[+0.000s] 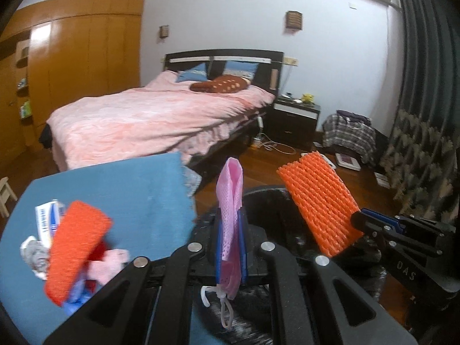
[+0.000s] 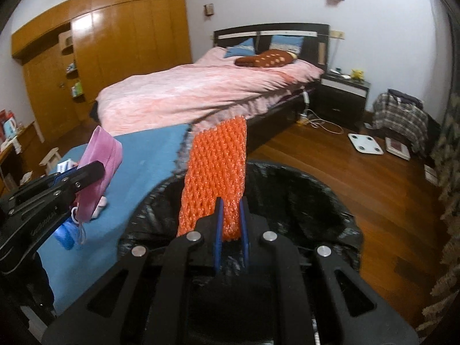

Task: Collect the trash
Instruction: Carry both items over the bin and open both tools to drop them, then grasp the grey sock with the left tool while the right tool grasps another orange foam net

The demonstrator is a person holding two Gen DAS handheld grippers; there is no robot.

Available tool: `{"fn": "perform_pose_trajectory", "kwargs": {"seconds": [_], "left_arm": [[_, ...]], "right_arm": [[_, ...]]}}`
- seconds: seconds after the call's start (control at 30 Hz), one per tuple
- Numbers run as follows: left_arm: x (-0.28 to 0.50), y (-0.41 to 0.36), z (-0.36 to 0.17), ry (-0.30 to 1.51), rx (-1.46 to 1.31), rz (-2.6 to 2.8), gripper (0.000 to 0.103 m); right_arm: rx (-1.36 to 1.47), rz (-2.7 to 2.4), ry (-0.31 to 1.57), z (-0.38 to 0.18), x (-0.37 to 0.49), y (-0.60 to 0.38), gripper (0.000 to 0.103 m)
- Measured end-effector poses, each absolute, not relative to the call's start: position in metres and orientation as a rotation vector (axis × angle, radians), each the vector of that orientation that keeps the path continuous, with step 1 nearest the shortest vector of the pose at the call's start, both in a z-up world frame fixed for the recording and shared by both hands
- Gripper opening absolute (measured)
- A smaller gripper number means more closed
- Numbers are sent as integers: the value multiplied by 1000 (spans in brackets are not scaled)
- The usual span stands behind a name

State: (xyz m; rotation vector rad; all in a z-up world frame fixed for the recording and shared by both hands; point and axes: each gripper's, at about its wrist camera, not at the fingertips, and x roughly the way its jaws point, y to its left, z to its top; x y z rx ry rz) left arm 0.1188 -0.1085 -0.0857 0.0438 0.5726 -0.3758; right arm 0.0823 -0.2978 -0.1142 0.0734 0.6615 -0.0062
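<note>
Holding one piece of trash each, both grippers are clamped shut above the bin. The left gripper [image 1: 230, 238] pinches a pink mesh face mask [image 1: 230, 201] near its lower end, so that most of the mask stands up past the blue pads and its white ear loops [image 1: 221, 307] dangle below the jaws. The right gripper [image 2: 231, 230] pinches an orange foam fruit net [image 2: 217, 172] at one end; the rest of the net projects forward, unsupported, over the black bin bag [image 2: 302, 189]. Both items appear very light, soft and compressible: the net is springy and keeps its shape when held by one end, while the mask is limp and folds along its middle. Neither is fragile or slippery, so a narrow end grip is judged sufficient. Loose loops may snag on a pad at release. More trash lies on the blue cloth [image 1: 129, 189] covering the surface beside the bin, near its left edge: a second orange net [image 1: 74, 253], a small printed box [image 1: 49, 218], crumpled paper [image 1: 33, 256] and a pink scrap [image 1: 109, 261]. The box is stiff and should be taken across its narrow faces; the net and scraps can be taken at any free edge.
</note>
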Motion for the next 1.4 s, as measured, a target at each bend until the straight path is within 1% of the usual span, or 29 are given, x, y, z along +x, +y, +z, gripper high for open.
{"fn": "perform_pose_trajectory", "kwargs": {"seconds": [0.27, 0.37, 0.4, 0.43, 0.47, 0.5, 0.53, 0.57, 0.6, 0.63, 0.67, 0.7, 0.73, 0.77, 0.8, 0.83, 0.87, 0.93, 1.03, 1.2, 1.4], "left_arm": [[132, -150, -93, 596, 53, -445, 10], [133, -160, -97, 609, 56, -468, 12], [133, -162, -99, 612, 57, -471, 16], [134, -163, -101, 620, 56, -480, 22], [134, -164, -102, 627, 54, -482, 25], [135, -165, -102, 630, 52, -480, 33], [135, -163, -103, 633, 46, -480, 37], [135, -162, -104, 633, 43, -479, 38], [136, -161, -104, 632, 44, -474, 42], [135, -157, -103, 629, 43, -464, 44], [134, -155, -102, 627, 39, -459, 49], [133, -149, -100, 621, 35, -450, 54], [133, -146, -99, 617, 36, -441, 60], [132, -142, -98, 613, 38, -428, 64], [131, -135, -96, 605, 40, -411, 71], [130, -127, -94, 596, 40, -398, 74], [128, -120, -92, 588, 39, -385, 75], [126, -102, -88, 574, 34, -344, 81], [125, -76, -83, 559, 19, -291, 83], [119, -31, -79, 538, 7, -187, 86], [109, 23, -86, 537, 4, -58, 86]], "right_arm": [[91, -91, 682, -127, 73, -336, 10], [98, -111, 689, -131, 71, -343, 11], [100, -118, 691, -132, 70, -345, 13], [103, -125, 693, -133, 69, -348, 14], [107, -129, 695, -133, 68, -350, 14], [112, -134, 696, -134, 68, -351, 14], [115, -140, 697, -135, 67, -353, 17], [117, -144, 698, -135, 67, -353, 19], [121, -146, 698, -135, 68, -354, 24], [123, -150, 698, -134, 68, -352, 32], [124, -153, 695, -134, 68, -352, 36], [125, -155, 691, -134, 67, -351, 46], [125, -156, 687, -132, 66, -350, 57], [125, -156, 683, -132, 66, -349, 64], [122, -157, 677, -131, 66, -346, 80], [121, -162, 672, -130, 65, -344, 90], [122, -165, 663, -128, 65, -342, 91], [124, -145, 642, -124, 65, -335, 92], [126, -108, 634, -119, 70, -321, 96], [124, -33, 624, -114, 84, -287, 96], [90, 74, 621, -111, 106, -233, 96]]}}
